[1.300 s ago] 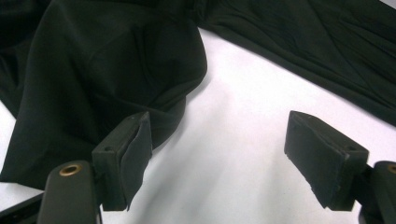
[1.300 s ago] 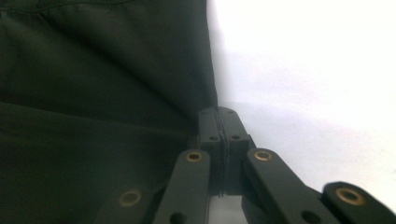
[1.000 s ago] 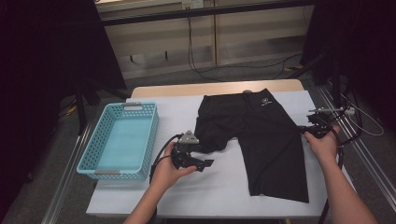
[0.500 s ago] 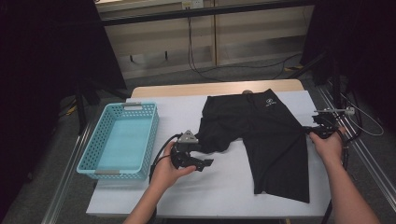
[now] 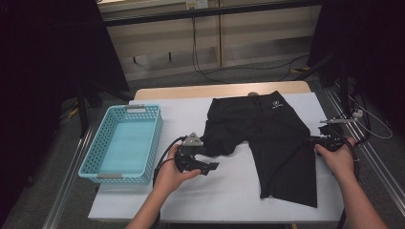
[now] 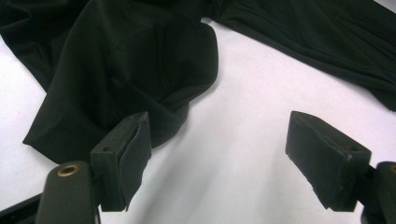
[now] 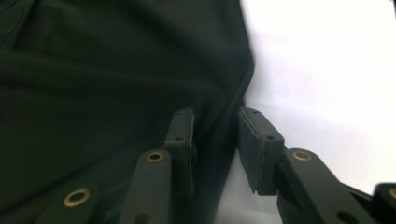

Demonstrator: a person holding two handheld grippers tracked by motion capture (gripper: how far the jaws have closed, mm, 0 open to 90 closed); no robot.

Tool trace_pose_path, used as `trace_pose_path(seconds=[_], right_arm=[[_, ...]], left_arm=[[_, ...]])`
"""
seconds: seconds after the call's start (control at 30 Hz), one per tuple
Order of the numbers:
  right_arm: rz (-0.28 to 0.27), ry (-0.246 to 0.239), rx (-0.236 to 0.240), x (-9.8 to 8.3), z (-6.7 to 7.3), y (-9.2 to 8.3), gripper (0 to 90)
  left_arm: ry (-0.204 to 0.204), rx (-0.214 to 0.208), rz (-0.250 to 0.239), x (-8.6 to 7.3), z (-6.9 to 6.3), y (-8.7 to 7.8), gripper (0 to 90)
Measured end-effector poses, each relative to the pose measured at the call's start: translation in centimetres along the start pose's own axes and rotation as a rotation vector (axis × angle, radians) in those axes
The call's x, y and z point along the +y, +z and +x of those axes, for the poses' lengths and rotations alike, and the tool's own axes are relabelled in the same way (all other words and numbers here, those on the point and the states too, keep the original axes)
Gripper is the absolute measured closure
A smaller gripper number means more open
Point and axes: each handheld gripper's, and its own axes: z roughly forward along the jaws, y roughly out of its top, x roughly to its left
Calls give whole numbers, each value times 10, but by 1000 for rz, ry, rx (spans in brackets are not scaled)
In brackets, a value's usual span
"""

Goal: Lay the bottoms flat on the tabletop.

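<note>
Black shorts point(image 5: 267, 138) lie spread on the white table point(image 5: 229, 191), waistband at the far side. My left gripper point(image 5: 211, 167) rests on the table just in front of the rumpled left leg point(image 6: 140, 70). It is open point(image 6: 219, 154), with bare table between its pads. My right gripper point(image 5: 316, 140) sits at the outer edge of the right leg. Its jaws point(image 7: 215, 144) have just been opening: a narrow gap shows, and the cloth's edge point(image 7: 93, 70) runs through it without being pinched.
A light blue mesh basket point(image 5: 95, 143) stands at the table's left, nothing inside. Cables lie on the floor behind the table, and a metal rail point(image 5: 377, 162) runs along the right side. Bare white table stretches in front of the shorts.
My right hand has shifted a little to the right along the shorts' edge, and the right leg lies straighter. The left hand has stayed put.
</note>
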Motion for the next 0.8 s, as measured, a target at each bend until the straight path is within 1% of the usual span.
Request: trace_pose_path(seconds=[0.03,0.1,0.2,0.27,0.37,0.47,0.53,0.57,0.63,0.7,0.8], right_arm=[[4,-10,3,-3,2,-3,652],[10,-7,14,-11,6,-10,645],[11,-20,26,-23,12,-20,644],[24,-26,30,-30,16,-28,646],[50,-39,39,-40,22,-38,675],[70,-55,57,-48,25,-47,772],[75,-57,69,-53,24,-51,843],[82,-47,81,-54,23,-53,883],[78,-42,100,-57,19,-55,897],[78,-41,90,-58,14,-57,899],[85,-38,46,-59,5,-62,899]], left_arm=[[1,0,0,0,0,0,225],[2,-3,0,1,-1,-1,225],[1,-5,-6,1,-1,-2,225],[3,-6,-8,1,-1,-3,224],[9,-2,-10,2,-2,-4,224],[7,-5,-11,2,-3,-5,224],[13,-4,-10,2,-3,-5,224],[12,-3,-11,2,-3,-5,224],[12,-3,-14,2,-4,-5,224],[11,-2,-14,2,-4,-6,224],[9,-3,-14,2,-4,-6,224]])
